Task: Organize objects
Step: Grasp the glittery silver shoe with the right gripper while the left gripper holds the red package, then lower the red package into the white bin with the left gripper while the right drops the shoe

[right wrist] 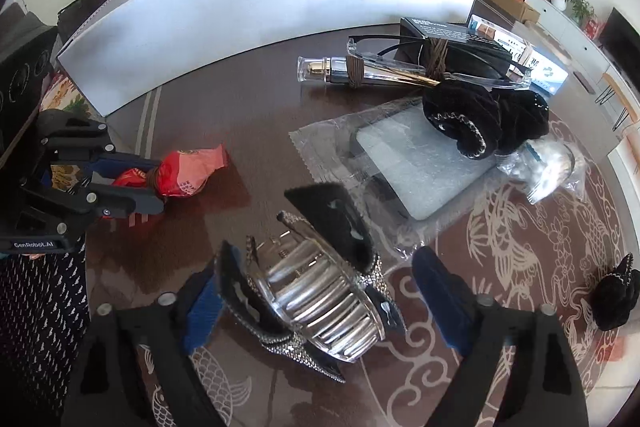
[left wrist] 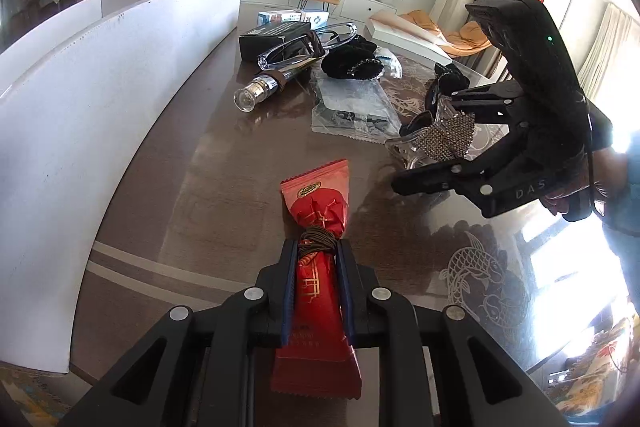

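Jaws of the left gripper (left wrist: 317, 251) pinch a red packet (left wrist: 316, 267) whose long axis runs straight ahead along the fingers, just above the table (left wrist: 200, 167). The right gripper (right wrist: 320, 291) stands spread around a sparkly hair clip (right wrist: 316, 291), lying crosswise between its fingers.

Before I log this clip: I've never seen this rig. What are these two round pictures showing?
No robot here: a person holds a two-fingered clamp in each hand, each with a fisheye camera looking along its jaws. In the left-hand view, the left gripper is shut on a red snack packet. In the right-hand view, the right gripper stands open around a rhinestone hair claw. On the dark table lie a clear bottle, glasses, a plastic bag and black scrunchies.
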A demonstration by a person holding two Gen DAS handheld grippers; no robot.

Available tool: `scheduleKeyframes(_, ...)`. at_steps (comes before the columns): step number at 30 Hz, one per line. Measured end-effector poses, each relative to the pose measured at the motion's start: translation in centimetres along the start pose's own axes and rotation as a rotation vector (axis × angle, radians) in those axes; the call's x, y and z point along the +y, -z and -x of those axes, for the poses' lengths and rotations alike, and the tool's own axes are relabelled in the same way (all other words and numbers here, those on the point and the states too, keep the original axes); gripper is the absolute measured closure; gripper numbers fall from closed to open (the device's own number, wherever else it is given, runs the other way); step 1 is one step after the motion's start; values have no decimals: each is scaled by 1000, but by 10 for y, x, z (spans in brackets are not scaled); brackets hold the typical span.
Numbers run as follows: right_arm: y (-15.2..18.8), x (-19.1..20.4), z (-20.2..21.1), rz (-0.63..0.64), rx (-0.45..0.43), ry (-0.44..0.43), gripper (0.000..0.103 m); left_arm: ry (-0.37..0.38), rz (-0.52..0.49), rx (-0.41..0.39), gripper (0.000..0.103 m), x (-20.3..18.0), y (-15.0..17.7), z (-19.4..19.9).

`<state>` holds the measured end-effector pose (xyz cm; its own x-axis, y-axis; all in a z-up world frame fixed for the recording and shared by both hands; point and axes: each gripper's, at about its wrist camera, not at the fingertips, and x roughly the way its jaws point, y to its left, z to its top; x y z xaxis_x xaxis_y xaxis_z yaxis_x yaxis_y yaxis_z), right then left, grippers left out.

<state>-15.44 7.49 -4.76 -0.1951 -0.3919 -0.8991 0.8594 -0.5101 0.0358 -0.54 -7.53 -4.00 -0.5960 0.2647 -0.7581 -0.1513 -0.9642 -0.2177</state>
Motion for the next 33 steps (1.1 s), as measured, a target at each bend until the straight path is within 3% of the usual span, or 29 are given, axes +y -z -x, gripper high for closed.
scheduleKeyframes(2, -2, 1, 2, -43, -2, -9, 44, 8, 11, -9, 85, 1, 1, 4)
scheduleKeyframes(9, -5, 30, 48, -44, -83, 57, 45, 49, 31, -81, 85, 1, -19, 39)
scheduleKeyframes(12, -35, 33, 80, -92, -175, 59, 45, 42, 52, -144, 85, 15, -45, 73)
scheduleKeyframes(15, -87, 43, 104, -156, -289, 10, 45, 1, 111, -194, 85, 51, -77, 107)
scheduleKeyframes(19, -170, 53, 109, -216, -367, -41, 45, -142, 208, -202, 85, 113, -109, 128)
scheduleKeyframes(22, -227, 67, 86, -232, -352, -53, 45, -256, 292, -130, 84, 159, -118, 122)
scheduleKeyframes(24, -253, 72, 62, -247, -313, -29, 45, -331, 334, -40, 83, 182, -117, 110)
scheduleKeyframes(25, -263, 76, 49, -251, -276, -2, 44, -366, 345, -2, 78, 189, -115, 105)
scheduleKeyframes(27, -276, 78, 23, -276, -207, 102, 37, -407, 349, 34, 47, 198, -110, 97)
scheduleKeyframes(28, -276, 78, 14, -290, -192, 132, 26, -428, 346, 47, 12, 199, -108, 93)
scheduleKeyframes(29, -276, 76, 9, -307, -185, 146, 15, -450, 336, 52, 0, 198, -106, 90)
scheduleKeyframes(33, -260, 69, 11, -357, -200, 170, 9, -456, 319, 39, 0, 189, -103, 83)
